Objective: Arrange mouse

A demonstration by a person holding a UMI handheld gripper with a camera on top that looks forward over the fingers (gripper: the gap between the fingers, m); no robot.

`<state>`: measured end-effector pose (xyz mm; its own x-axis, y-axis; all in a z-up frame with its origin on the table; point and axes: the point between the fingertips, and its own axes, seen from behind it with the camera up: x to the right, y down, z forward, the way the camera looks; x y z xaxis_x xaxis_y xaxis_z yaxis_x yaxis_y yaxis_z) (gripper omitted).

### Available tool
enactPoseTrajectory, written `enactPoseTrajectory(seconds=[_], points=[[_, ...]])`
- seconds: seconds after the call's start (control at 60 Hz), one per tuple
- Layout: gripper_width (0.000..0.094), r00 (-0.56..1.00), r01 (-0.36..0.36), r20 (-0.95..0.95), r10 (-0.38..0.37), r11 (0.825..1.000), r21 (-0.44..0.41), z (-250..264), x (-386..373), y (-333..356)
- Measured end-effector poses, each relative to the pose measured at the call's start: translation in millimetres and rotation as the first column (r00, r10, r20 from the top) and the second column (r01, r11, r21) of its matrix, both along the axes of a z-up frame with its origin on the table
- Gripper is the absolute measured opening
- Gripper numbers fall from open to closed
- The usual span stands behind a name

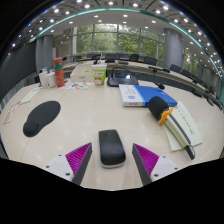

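A black and grey mouse (111,147) lies on the pale table (85,115), between my two fingers, with a gap at either side. My gripper (111,160) is open; its magenta pads (78,157) stand apart from the mouse's flanks. A black oval mouse pad (41,117) lies on the table to the left, well beyond the fingers.
To the right lie a blue book (145,94), papers and an orange-handled tool (163,110). Bottles and a red can (58,74) stand at the back left, a laptop (123,77) at the back centre. Office desks and chairs fill the room behind.
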<state>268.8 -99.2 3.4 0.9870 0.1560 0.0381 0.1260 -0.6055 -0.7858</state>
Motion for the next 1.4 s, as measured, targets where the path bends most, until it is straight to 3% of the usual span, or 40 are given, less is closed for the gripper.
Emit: enactPoseTrajectory(seconds=[0.083, 0.117, 0.2, 0.483, 0.633, 0.817, 1.05, 1.233, 1.4], points=[[0.0752, 1.0, -0.024, -0.003, 0.024, 0.999, -0.039, -16.6, -4.2, 14.1], [0.0719, 0.999, -0.033, -0.016, 0.033, 0.999, -0.017, -15.2, -6.7, 21.2], [0.05, 0.998, -0.062, -0.004, 0.062, 0.998, -0.014, -16.7, -9.7, 29.7], [0.0329, 0.998, -0.063, 0.006, 0.064, 0.997, -0.044, -17.7, -11.3, 34.7], [0.0324, 1.0, -0.014, -0.016, 0.013, 0.998, -0.058, -12.8, -8.2, 40.4], [0.0324, 0.998, 0.064, -0.008, -0.064, 0.997, 0.043, 54.4, -19.4, 59.1], [0.0321, 0.997, 0.061, -0.062, -0.051, 0.985, 0.159, 146.6, -150.3, 80.6], [0.0321, 0.996, 0.005, -0.092, 0.005, 0.994, 0.111, 113.3, -283.0, 86.0], [0.0322, 0.997, 0.001, -0.073, 0.002, 0.999, 0.037, 49.5, -345.4, 98.1]])
